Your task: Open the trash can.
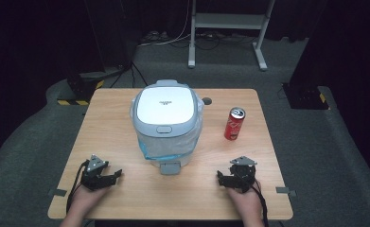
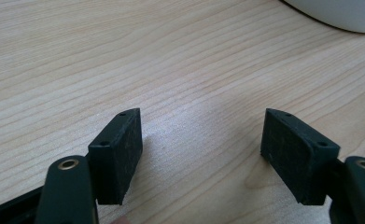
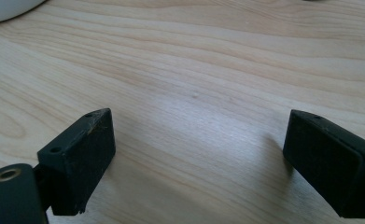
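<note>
Bin (image 1: 167,124) mid-table, lid shut; left tool (image 1: 112,177) and right tool (image 1: 220,178) wide apart, holding nothing.

Bin lid (image 1: 165,106): small dark mark at centre, too small to read.
Red can (image 1: 234,124), right of bin: white lettering, unreadable.

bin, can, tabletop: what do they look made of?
Bin: looks like moulded plastic, matte white lid with grey rim; a thin translucent bag liner folds over its edge. Can: probably aluminium, glossy red print, bare silver top. Tabletop: pale wood grain, smooth; laminate or veneer, can't tell.
</note>
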Available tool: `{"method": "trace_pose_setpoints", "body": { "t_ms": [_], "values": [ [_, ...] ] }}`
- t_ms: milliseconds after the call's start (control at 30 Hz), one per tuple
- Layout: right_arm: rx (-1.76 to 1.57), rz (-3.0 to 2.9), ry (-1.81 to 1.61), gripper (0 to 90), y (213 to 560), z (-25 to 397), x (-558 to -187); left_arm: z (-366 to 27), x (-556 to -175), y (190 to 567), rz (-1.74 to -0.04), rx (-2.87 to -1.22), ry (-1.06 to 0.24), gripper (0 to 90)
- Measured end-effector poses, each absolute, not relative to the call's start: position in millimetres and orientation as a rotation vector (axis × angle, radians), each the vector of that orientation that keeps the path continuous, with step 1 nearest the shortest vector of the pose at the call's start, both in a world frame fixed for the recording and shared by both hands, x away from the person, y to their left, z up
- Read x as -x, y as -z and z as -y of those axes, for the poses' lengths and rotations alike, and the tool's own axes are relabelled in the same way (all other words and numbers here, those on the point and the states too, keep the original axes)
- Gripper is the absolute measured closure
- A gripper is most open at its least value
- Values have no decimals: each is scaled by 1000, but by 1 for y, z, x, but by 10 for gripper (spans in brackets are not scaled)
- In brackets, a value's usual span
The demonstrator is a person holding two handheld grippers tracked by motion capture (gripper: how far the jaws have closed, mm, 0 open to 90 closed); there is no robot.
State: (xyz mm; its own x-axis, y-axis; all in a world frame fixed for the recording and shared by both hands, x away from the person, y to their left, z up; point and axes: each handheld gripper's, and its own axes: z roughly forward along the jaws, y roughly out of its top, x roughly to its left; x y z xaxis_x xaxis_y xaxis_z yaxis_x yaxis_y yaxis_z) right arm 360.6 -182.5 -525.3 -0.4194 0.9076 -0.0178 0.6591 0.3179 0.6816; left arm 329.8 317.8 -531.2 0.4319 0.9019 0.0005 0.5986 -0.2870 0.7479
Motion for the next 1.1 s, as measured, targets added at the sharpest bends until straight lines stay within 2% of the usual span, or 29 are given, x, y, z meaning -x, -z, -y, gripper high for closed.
{"method": "trace_pose_setpoints", "body": {
  "t_ms": [133,233,333,500,800,867,1100],
  "values": [
    [-1380,-2195,-856,95,526,179,-360,-317,-328,531,-1240,-2006,-572,350],
    [-1381,-2194,-866,98,526,180,-361,-308,-323,529,-1197,-2044,-629,385],
    [-1378,-2196,-868,98,526,180,-361,-301,-322,528,-1167,-2062,-593,420],
    [-1365,-2197,-881,112,527,181,-360,-268,-317,521,-1005,-2149,-594,497],
    [-1356,-2199,-891,123,527,181,-361,-244,-312,511,-916,-2089,-498,553],
    [-1353,-2199,-894,131,527,181,-361,-236,-310,505,-874,-2066,-463,625],
    [-1353,-2193,-900,141,527,180,-362,-214,-309,500,-806,-2019,-410,732]
  ]
}}
